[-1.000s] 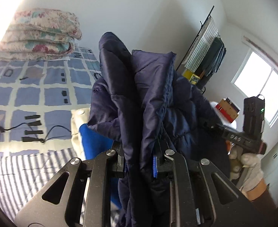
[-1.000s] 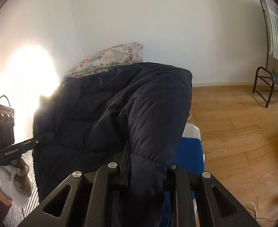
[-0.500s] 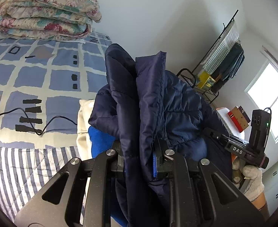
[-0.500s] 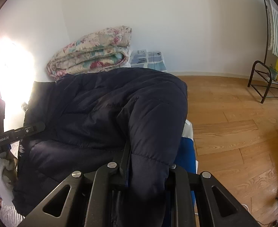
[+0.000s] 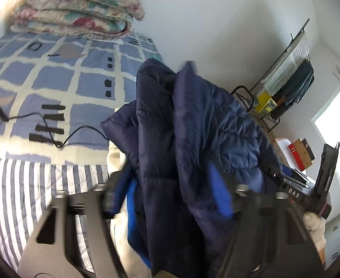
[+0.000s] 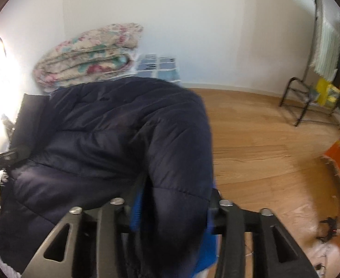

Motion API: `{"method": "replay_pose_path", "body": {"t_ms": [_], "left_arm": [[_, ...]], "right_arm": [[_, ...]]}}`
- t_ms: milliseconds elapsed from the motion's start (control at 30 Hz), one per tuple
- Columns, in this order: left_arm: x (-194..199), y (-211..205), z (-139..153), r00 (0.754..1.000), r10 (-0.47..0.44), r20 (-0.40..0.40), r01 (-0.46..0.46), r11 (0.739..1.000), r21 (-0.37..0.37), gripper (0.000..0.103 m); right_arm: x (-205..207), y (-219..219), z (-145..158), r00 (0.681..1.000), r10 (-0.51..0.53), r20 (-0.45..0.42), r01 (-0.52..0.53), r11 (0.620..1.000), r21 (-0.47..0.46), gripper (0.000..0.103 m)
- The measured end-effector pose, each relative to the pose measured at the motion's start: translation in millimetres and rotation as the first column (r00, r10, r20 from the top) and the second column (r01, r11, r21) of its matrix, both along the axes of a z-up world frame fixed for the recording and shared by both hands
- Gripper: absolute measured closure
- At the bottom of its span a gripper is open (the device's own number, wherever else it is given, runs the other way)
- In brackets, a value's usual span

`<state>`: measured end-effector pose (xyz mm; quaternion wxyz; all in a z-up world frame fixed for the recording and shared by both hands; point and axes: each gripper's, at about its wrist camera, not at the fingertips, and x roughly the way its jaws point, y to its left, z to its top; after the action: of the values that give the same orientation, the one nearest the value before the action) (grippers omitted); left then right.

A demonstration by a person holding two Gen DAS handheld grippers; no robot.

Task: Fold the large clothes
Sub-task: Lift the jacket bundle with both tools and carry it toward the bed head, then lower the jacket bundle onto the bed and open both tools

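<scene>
Judging from the bunched shape, a fold is laid and being released: the dark navy quilted puffer jacket (image 5: 193, 125) lies between both pairs of fingers, just opened wide. Flattening is still needed.

The left gripper (image 5: 172, 192), a black two-finger tool with riveted linkage arms, points downward at a slant; its jaws have just been opening and now stand wide apart, blurred with that motion, a fold of dark navy quilted puffer jacket (image 5: 193, 125) hanging loosely between them with gaps at both sides. The right gripper (image 6: 170, 205), of the same black build, tilts down more steeply; its jaws have likewise just been opening, and a padded roll of the jacket sits between them without being squeezed. In the left wrist view the right gripper's body shows at the far right, carried by a hand in a white knitted glove (image 5: 314, 228).
</scene>
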<state>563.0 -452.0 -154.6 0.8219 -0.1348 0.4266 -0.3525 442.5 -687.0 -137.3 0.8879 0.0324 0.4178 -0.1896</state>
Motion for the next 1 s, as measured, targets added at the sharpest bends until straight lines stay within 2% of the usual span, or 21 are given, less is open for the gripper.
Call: {"method": "replay_pose_path", "body": {"t_ms": [67, 100, 133, 300, 533, 700, 1000], "left_arm": [[-4.7, 3.8, 3.7, 1.0, 0.019, 0.024, -0.02, 1.0, 0.012, 0.028], [-7.1, 4.8, 5.2, 0.999, 0.025, 0.025, -0.026, 0.999, 0.023, 0.025], [-8.4, 5.3, 6.0, 0.999, 0.028, 0.019, -0.028, 0.999, 0.026, 0.019], [-25.6, 11.2, 18.4, 1.0, 0.004, 0.031, -0.005, 0.999, 0.045, 0.018], [-65.1, 29.2, 47.7, 0.995, -0.018, 0.096, 0.011, 0.998, 0.067, 0.018], [-104.4, 53.4, 76.7, 0.99, -0.036, 0.139, 0.029, 0.998, 0.056, 0.018], [-190.1, 124.4, 148.1, 0.978, -0.045, 0.203, 0.039, 0.999, 0.032, 0.018]], "right_arm": [[-10.1, 3.3, 6.3, 1.0, -0.025, 0.001, 0.025, 0.998, -0.059, 0.011], [-15.2, 5.2, 9.0, 1.0, -0.015, 0.009, 0.016, 0.998, -0.064, 0.01], [-19.7, 6.9, 12.7, 1.0, 0.0, 0.015, 0.001, 0.998, -0.057, 0.01], [-39.2, 12.2, 32.2, 0.998, 0.004, 0.055, -0.002, 0.999, -0.036, 0.009], [-85.7, 25.7, 62.6, 0.991, -0.016, 0.132, 0.015, 1.0, 0.012, 0.005], [-119.5, 50.1, 86.8, 0.986, -0.019, 0.166, 0.017, 1.0, 0.011, 0.005], [-197.5, 109.0, 159.0, 0.97, -0.019, 0.242, 0.019, 1.0, 0.005, 0.004]]}}
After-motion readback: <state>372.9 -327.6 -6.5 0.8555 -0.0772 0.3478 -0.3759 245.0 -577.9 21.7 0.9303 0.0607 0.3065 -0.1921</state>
